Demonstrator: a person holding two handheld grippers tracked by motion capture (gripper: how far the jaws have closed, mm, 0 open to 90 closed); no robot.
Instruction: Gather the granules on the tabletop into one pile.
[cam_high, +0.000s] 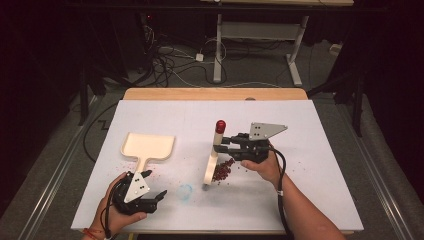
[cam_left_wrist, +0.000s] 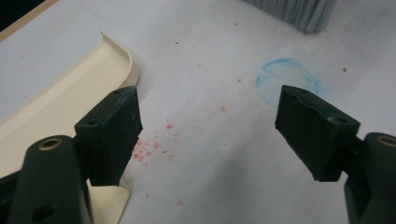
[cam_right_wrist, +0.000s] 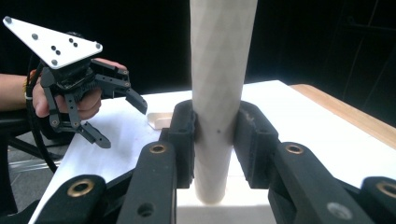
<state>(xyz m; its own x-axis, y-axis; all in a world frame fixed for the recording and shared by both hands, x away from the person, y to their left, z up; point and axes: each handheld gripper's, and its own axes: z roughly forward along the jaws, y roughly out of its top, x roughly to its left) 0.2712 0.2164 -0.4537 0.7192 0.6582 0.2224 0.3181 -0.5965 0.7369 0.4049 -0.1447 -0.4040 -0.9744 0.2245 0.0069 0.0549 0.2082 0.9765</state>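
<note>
The table (cam_high: 280, 200) is seen from above and behind in the high view. The left gripper view is aimed down, close over the dustpan (cam_left_wrist: 70, 88). The right gripper view is aimed level across the table, and the dustpan (cam_right_wrist: 159, 120) is shared.

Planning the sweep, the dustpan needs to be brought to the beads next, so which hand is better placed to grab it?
Left, probably. The left gripper is open beside the dustpan handle, while the right gripper is shut on the brush.

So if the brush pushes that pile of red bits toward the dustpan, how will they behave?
The red bits look small, loose and light, so they'd likely scatter or roll rather than move together. Strays already dot the table. The brush edge may miss some.
</note>
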